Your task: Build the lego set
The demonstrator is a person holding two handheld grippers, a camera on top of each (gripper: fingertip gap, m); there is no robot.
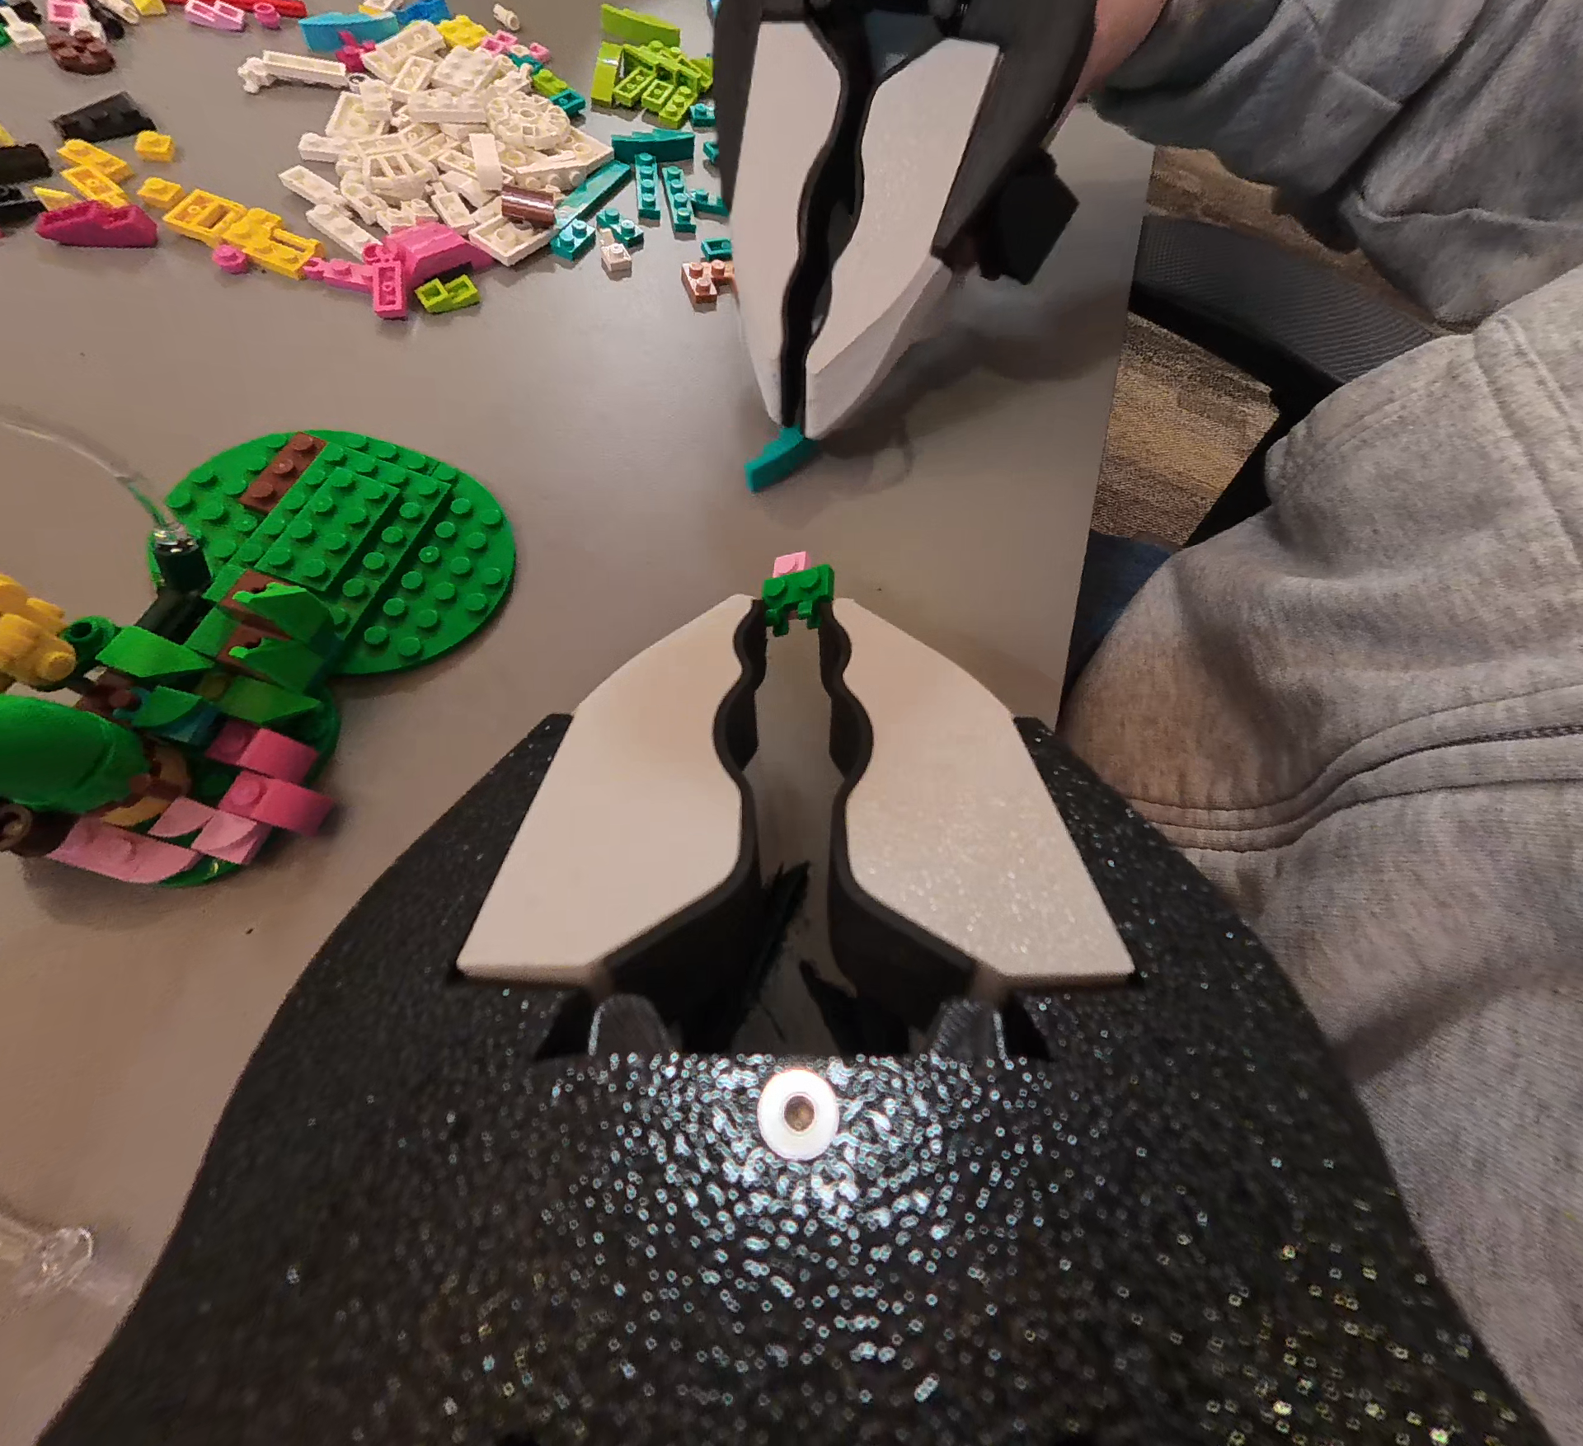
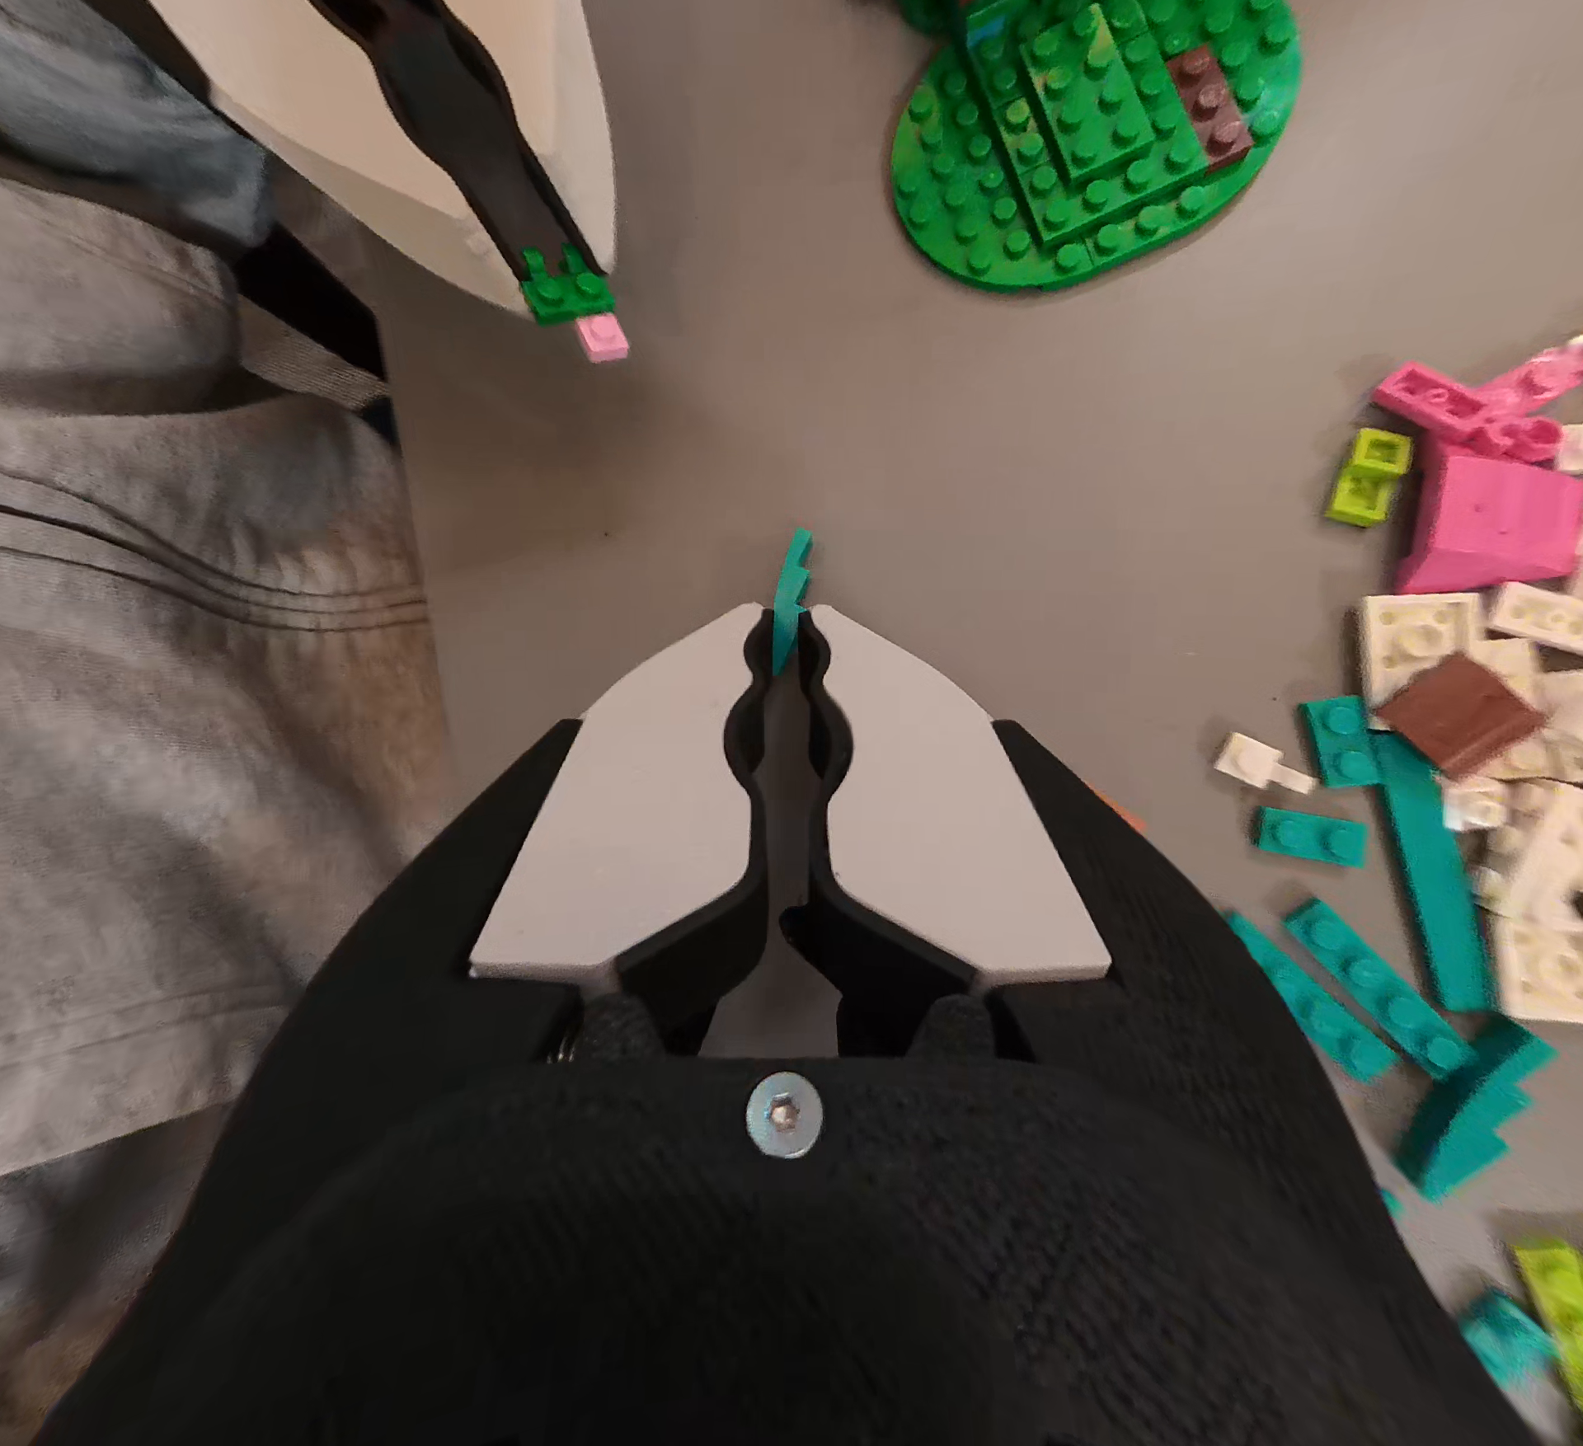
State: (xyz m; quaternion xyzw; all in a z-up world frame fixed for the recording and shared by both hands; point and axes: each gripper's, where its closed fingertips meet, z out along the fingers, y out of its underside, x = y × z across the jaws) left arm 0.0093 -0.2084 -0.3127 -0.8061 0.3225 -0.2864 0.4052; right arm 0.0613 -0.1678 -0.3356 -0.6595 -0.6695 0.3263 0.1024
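My left gripper (image 1: 797, 608) is clamped on a small green studded plastic plate (image 1: 798, 593) carrying a pink stud brick (image 1: 790, 565), my right gripper (image 2: 792, 610) pinches a thin teal stepped plastic piece (image 2: 790, 600), round green studded baseplate (image 1: 411, 548) at nine o'clock on the grey table (image 1: 557, 394).

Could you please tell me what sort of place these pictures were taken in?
Probably an office or workroom desk used for toy brick building: a smooth grey tabletop strewn with loose plastic building bricks, a half-built model on a round green studded baseplate, and woven carpet beside a dark chair.
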